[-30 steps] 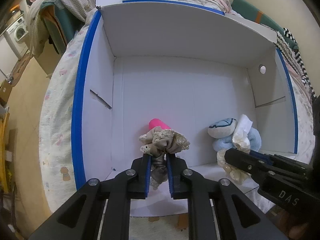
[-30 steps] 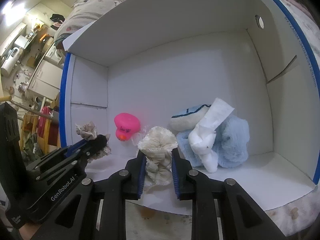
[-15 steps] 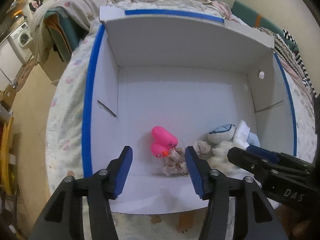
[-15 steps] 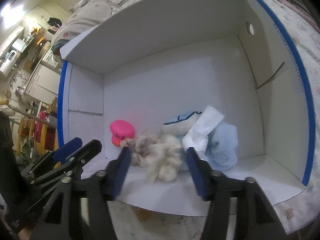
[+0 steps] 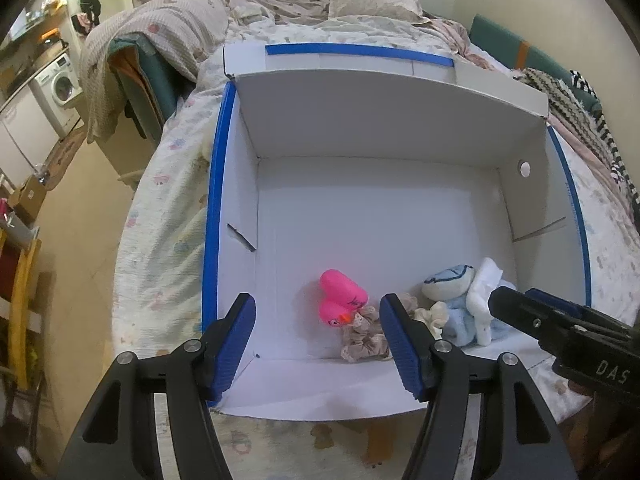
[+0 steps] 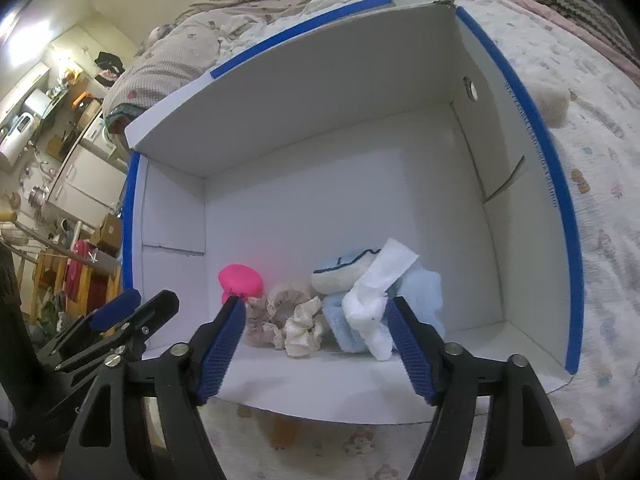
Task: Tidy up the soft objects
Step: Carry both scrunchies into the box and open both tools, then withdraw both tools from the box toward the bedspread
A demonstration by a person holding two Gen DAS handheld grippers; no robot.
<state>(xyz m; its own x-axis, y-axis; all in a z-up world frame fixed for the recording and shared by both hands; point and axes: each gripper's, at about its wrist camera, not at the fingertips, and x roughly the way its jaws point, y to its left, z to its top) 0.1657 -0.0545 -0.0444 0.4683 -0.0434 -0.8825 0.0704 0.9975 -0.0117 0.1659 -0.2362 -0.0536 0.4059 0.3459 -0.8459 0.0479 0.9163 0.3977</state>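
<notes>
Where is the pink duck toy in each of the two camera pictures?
Left wrist view: the pink duck toy lies on the box floor, low and near the middle, just left of the beige scrunchie.
Right wrist view: the pink duck toy sits left of centre, partly behind the near blue finger.
Shared landmark: the blue plush toy, which lies right of the duck in both.

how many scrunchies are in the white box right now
2: a beige scrunchie lies beside the pink duck toy, and a cream scrunchie lies against the blue plush. More could be hidden behind the plush.
</notes>
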